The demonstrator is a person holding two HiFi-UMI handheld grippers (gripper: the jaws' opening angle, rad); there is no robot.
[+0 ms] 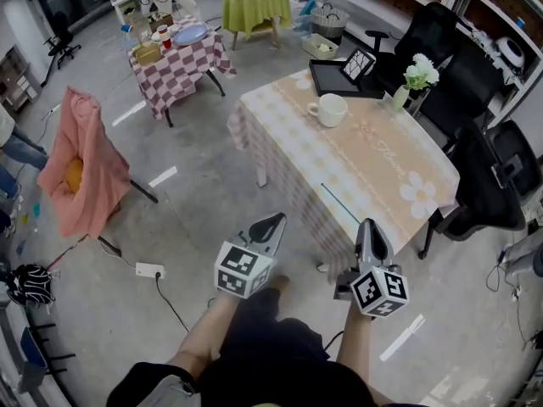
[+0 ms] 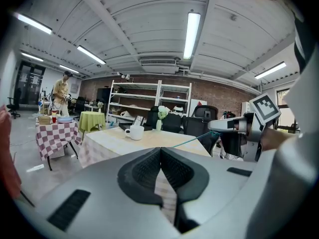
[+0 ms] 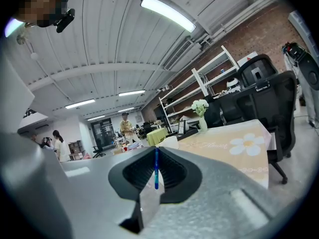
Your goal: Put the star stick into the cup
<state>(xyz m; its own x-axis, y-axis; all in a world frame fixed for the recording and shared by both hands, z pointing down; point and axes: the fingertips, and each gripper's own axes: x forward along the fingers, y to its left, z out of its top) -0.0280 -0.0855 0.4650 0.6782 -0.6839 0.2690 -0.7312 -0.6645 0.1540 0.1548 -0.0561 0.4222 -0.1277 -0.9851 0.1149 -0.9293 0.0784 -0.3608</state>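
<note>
Holding the star stick point(image 1: 339, 203) by one end in your closed right gripper point(image 1: 371, 227), left gripper point(image 1: 273, 224) closed and empty, you're well short of the cup point(image 1: 329, 108) on the bench point(image 1: 386, 172); the thin stick could swivel and miss.

My left gripper point(image 1: 275, 222) and right gripper point(image 1: 370, 227) each had a grey moulded body tapering to a narrow tip, with ribbed black pads point(image 2: 142, 172) set in a dark recess. Each carried a white cube point(image 1: 243, 270) printed with black square markers. I wore dark clothing point(image 1: 271, 346), with bare forearms point(image 1: 208, 333).
</note>
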